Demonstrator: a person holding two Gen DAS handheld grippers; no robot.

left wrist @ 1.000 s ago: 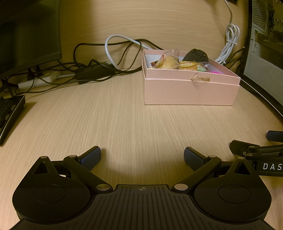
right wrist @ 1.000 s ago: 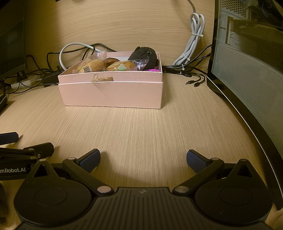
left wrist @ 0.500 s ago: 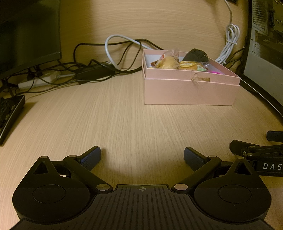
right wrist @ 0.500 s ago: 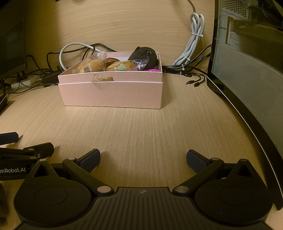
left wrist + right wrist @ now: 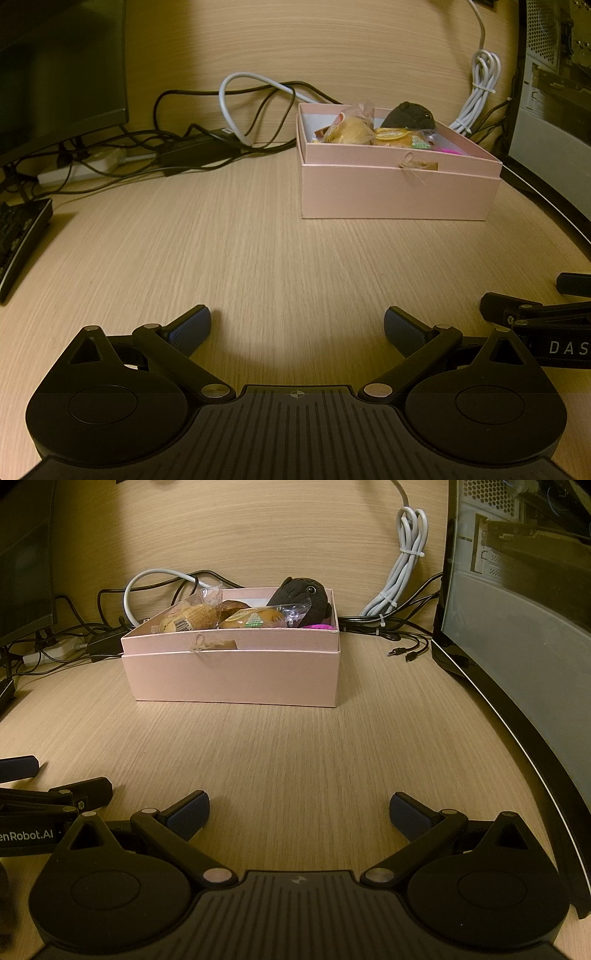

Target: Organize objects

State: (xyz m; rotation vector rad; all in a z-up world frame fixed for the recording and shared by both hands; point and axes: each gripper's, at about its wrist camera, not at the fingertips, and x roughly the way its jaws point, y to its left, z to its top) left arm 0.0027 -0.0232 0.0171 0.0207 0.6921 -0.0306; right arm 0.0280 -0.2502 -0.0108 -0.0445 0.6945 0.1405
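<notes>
A pink box [image 5: 395,192] stands on the wooden desk, also in the right wrist view [image 5: 236,679]. It holds wrapped buns [image 5: 351,131] [image 5: 192,618], a black plush toy [image 5: 410,114] [image 5: 299,594] and something pink [image 5: 319,626]. My left gripper [image 5: 297,328] is open and empty, low over the desk well in front of the box. My right gripper [image 5: 299,812] is open and empty, beside the left one. Each shows at the edge of the other's view [image 5: 535,314] [image 5: 55,794].
Tangled cables and a power strip [image 5: 92,168] lie behind the box at the left. A bundled grey cable [image 5: 406,576] hangs at the back right. A computer case [image 5: 517,627] stands on the right, a monitor [image 5: 55,74] and keyboard [image 5: 18,236] on the left.
</notes>
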